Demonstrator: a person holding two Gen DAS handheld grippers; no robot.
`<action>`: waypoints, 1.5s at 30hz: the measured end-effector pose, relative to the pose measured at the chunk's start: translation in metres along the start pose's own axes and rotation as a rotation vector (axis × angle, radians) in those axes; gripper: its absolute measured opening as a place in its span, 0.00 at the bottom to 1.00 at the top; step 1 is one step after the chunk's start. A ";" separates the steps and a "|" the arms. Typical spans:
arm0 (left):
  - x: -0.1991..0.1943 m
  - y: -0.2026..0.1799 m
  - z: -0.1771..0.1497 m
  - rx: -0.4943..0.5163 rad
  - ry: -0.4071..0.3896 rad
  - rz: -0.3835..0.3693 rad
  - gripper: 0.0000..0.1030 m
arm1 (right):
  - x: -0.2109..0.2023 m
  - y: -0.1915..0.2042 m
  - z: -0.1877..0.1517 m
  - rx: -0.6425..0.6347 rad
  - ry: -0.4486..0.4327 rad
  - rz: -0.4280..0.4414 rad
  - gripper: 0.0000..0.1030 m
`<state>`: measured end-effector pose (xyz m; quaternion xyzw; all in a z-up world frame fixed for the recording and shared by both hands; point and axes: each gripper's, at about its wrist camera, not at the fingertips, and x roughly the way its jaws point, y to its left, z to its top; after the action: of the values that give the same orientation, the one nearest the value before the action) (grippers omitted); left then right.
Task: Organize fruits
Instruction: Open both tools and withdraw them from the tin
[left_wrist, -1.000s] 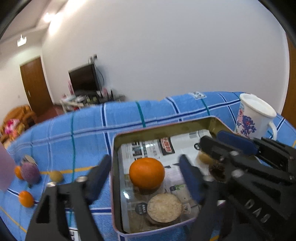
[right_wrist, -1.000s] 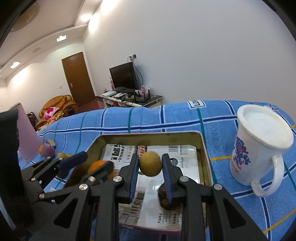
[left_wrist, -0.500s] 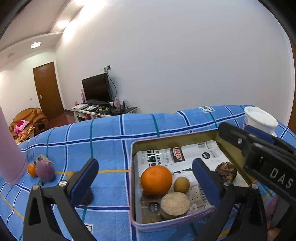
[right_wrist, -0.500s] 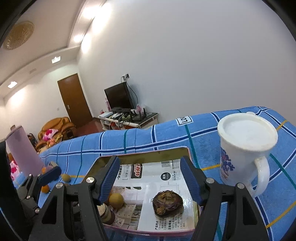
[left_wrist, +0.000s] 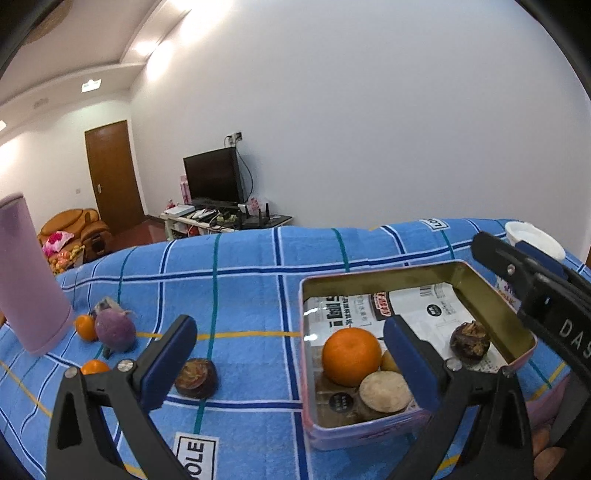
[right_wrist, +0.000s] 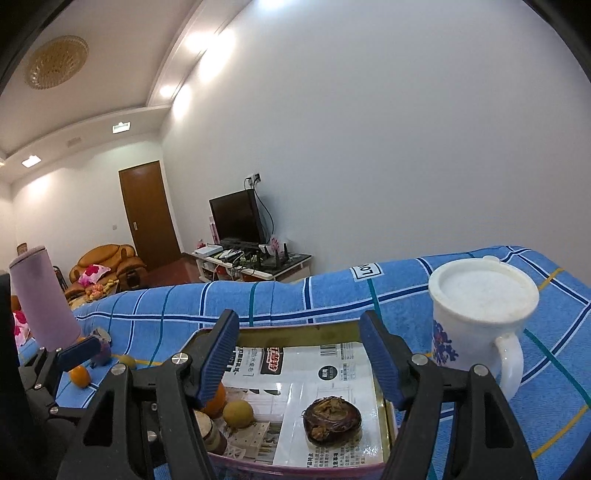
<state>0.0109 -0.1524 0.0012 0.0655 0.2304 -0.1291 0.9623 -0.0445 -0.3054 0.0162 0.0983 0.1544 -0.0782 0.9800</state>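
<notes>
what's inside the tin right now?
Inside the tin: printed paper lining, a large orange, a small yellow-brown fruit, a tan round piece and a dark wrinkled fruit. The near corner is covered by gripper fingers.

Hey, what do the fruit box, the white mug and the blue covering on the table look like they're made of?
Fruit box: likely thin tin-plated metal, judging by its glossy gold inner walls, rolled rim and pink outside.
White mug: probably glazed ceramic, though it could be enamel; smooth and shiny with a blue floral print, under a matte white lid.
Blue covering: woven cloth, apparently terry towelling; soft, unshiny, striped, with a sewn label.
</notes>
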 end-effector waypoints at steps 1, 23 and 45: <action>-0.001 0.002 -0.001 -0.009 0.000 0.001 1.00 | 0.000 0.000 0.000 0.002 0.000 -0.002 0.67; -0.019 0.030 -0.015 -0.064 0.017 0.022 1.00 | -0.021 0.014 -0.006 -0.011 -0.006 -0.017 0.67; -0.012 0.079 -0.020 0.067 0.087 0.087 1.00 | -0.026 0.037 -0.014 -0.017 0.012 0.022 0.67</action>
<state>0.0145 -0.0708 -0.0054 0.1133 0.2643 -0.0916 0.9534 -0.0664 -0.2637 0.0180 0.0923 0.1596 -0.0656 0.9807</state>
